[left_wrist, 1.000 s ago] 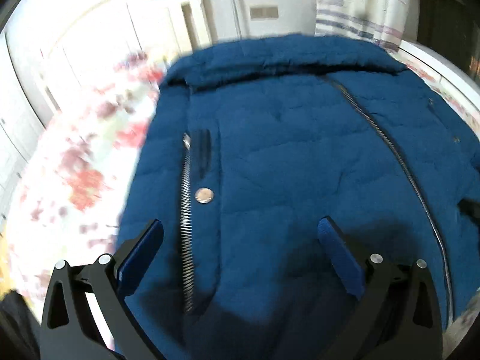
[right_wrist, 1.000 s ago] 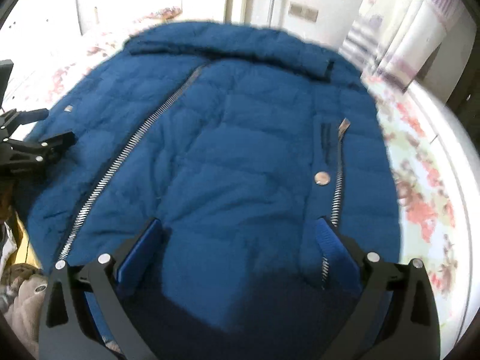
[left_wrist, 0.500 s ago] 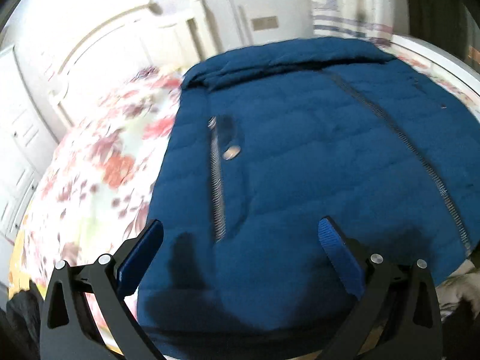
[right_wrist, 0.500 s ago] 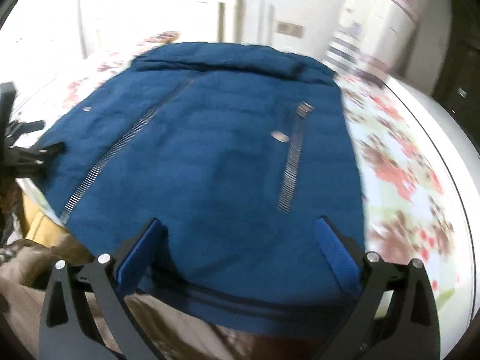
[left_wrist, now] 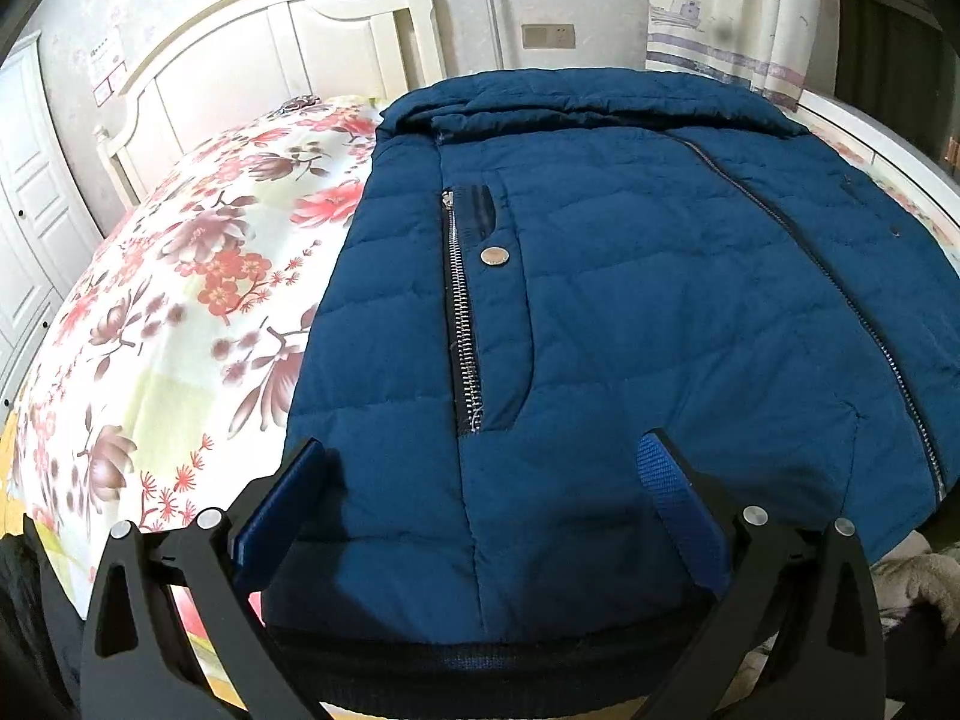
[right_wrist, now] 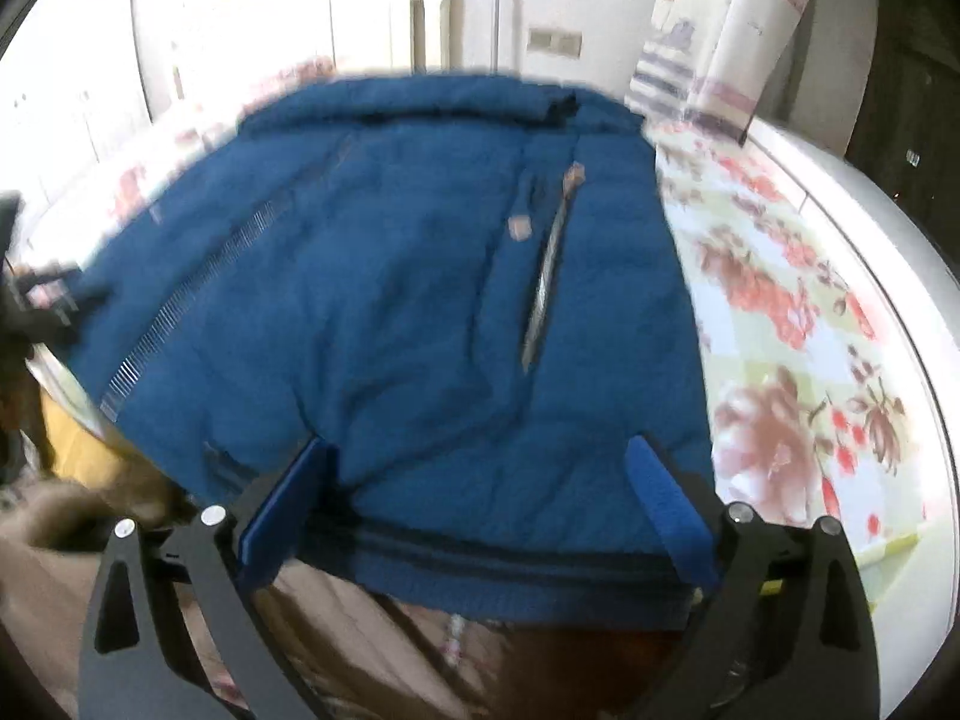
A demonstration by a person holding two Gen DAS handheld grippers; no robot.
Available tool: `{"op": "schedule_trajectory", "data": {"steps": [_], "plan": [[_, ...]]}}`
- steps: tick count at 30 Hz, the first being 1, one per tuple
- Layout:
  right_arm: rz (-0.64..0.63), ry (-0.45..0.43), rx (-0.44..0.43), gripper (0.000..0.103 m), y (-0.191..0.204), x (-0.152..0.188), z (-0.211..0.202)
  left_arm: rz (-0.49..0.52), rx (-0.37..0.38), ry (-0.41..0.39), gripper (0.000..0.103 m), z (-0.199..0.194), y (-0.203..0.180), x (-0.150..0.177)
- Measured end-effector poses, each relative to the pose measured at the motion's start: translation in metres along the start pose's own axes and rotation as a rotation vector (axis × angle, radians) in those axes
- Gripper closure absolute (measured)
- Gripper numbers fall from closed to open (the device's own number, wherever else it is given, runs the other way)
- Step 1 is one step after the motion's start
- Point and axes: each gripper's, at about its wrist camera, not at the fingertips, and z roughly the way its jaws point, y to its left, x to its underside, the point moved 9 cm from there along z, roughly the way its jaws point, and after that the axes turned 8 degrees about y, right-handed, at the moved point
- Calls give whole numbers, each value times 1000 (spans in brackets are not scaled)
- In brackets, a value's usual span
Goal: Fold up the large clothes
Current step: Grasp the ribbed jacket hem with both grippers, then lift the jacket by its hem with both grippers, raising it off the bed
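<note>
A large dark blue padded jacket (left_wrist: 630, 300) lies flat on the bed, front up, collar at the far end, with a centre zip and zipped side pockets with snap buttons. My left gripper (left_wrist: 480, 480) is open and empty above the jacket's near hem on its left side. My right gripper (right_wrist: 480, 474) is open and empty above the hem on the jacket's right side (right_wrist: 390, 300). The left gripper (right_wrist: 36, 300) shows blurred at the left edge of the right wrist view.
The floral bedsheet (left_wrist: 180, 300) covers the bed on both sides of the jacket. A white headboard (left_wrist: 270, 48) and curtain (left_wrist: 732, 12) stand beyond. Beige and brown cloth (right_wrist: 372, 648) lies below the bed's near edge.
Both grippers have drawn back from over the middle of the jacket to its near hem. Both stayed open and empty. The jacket has not moved.
</note>
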Motion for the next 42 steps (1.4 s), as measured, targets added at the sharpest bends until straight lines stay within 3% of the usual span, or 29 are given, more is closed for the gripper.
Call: {"op": "schedule_trajectory", "data": {"steps": [2, 8, 13, 16, 19, 22, 24, 25, 28, 29, 31, 33, 38, 42], "plan": [[31, -16, -43, 4, -4, 2, 1, -8, 12, -4, 4, 0, 1, 1], [25, 21, -10, 4, -4, -2, -4, -11, 16, -12, 4, -1, 1, 2], [17, -38, 4, 4, -1, -14, -18, -9, 12, -13, 4, -1, 1, 3], [-4, 17, 27, 3, -2, -5, -3, -11, 17, -13, 4, -1, 1, 3], [39, 13, -29, 3, -6, -1, -3, -12, 26, -10, 5, -5, 0, 5], [16, -22, -13, 3, -11, -3, -22, -62, 107, -55, 5, -24, 13, 9], [86, -47, -25, 3, -32, -2, -31, -139, 201, -59, 5, -29, 29, 15], [150, -52, -56, 3, -47, 0, -33, -206, 286, -60, 5, -31, 41, 20], [307, -49, -186, 11, -76, 8, -30, -290, 393, -42, 5, -30, 59, 31], [335, -40, -227, 20, -80, 11, -27, -295, 428, -51, 6, -31, 61, 34], [346, -14, -290, 30, -77, 17, -21, -278, 460, -52, 7, -34, 58, 37], [335, -16, -315, 30, -74, 20, -24, -263, 476, -48, 10, -35, 51, 37], [390, 1, -415, 44, -85, 25, -29, -226, 465, -20, 29, -34, 42, 38], [421, -7, -471, 44, -83, 24, -27, -324, 584, -4, 39, -32, 58, 38]]}}
